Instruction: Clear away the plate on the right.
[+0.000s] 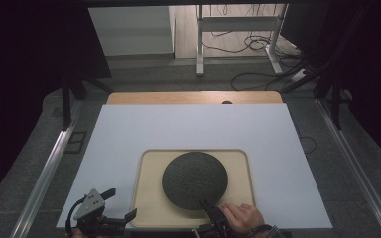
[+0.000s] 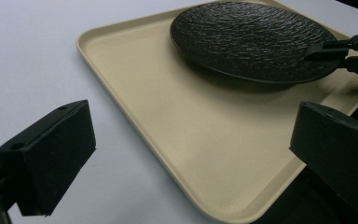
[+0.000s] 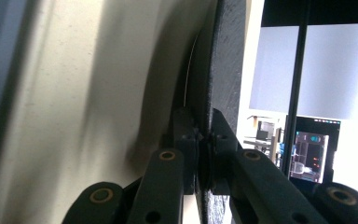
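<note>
The right gripper (image 1: pixel 209 205), in a hand (image 1: pixel 243 217), is clamped on the near rim of the black plate (image 1: pixel 194 179), which sits on the beige tray (image 1: pixel 147 198). The left gripper (image 1: pixel 121 205) hovers just beside the tray's left corner, jaws apart, over the white sheet (image 1: pixel 188 126).

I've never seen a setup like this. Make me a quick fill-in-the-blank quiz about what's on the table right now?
1. The black plate sits on a ____ tray.
2. The right gripper is ____ on the plate's rim.
3. The left gripper holds ____.
4. The tray lies on a ____ sheet.

Missing words: beige; shut; nothing; white
</note>
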